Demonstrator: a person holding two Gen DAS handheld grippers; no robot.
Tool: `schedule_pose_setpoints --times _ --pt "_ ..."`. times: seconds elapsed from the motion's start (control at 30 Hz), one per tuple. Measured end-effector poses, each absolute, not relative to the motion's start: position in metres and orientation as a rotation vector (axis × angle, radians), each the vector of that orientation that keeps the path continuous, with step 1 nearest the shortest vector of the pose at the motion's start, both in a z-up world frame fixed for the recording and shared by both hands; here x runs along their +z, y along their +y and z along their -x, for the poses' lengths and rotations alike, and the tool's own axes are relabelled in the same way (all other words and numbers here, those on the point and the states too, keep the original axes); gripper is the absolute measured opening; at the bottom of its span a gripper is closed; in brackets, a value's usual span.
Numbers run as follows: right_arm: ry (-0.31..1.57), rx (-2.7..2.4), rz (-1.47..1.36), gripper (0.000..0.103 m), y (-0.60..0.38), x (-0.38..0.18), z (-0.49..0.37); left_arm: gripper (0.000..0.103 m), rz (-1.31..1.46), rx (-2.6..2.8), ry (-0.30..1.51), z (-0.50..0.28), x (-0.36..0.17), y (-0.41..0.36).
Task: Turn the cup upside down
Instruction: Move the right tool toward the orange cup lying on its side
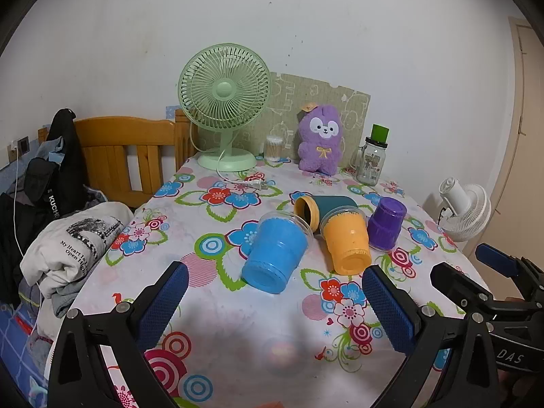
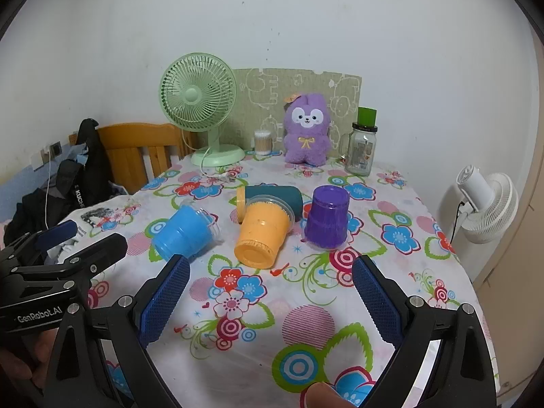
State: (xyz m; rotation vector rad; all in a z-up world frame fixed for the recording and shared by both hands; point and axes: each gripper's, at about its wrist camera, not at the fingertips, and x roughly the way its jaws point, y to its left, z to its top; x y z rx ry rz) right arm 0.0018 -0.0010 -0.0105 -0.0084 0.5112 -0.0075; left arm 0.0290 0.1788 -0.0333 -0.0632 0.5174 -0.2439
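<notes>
A blue cup (image 1: pixel 277 253) (image 2: pixel 185 234) lies on its side on the flowered tablecloth, base toward me. An orange cup (image 1: pixel 346 241) (image 2: pixel 263 234) lies on its side beside it. A purple cup (image 1: pixel 386 222) (image 2: pixel 328 217) stands upside down to the right. A dark teal cup with a yellow rim (image 1: pixel 323 209) (image 2: pixel 272 197) lies on its side behind the orange one. My left gripper (image 1: pixel 275 309) is open and empty, short of the blue cup. My right gripper (image 2: pixel 272 302) is open and empty, short of the orange cup.
At the table's back stand a green fan (image 1: pixel 224 108) with its plug cord (image 1: pixel 251 183), a cotton swab jar (image 1: pixel 273 148), a purple plush toy (image 1: pixel 321 139) and a glass jar (image 1: pixel 372 159). A clothes pile (image 1: pixel 68 248) lies left; a white fan (image 2: pixel 482 200) stands right.
</notes>
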Motion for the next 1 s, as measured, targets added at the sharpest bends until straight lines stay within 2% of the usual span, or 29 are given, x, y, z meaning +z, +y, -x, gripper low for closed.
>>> schedule_pose_setpoints --times 1.0 --pt "0.539 -0.016 0.005 0.098 -0.003 -0.0148 -0.0097 0.103 0.069 -0.24 0.543 -0.031 -0.0373 0.1779"
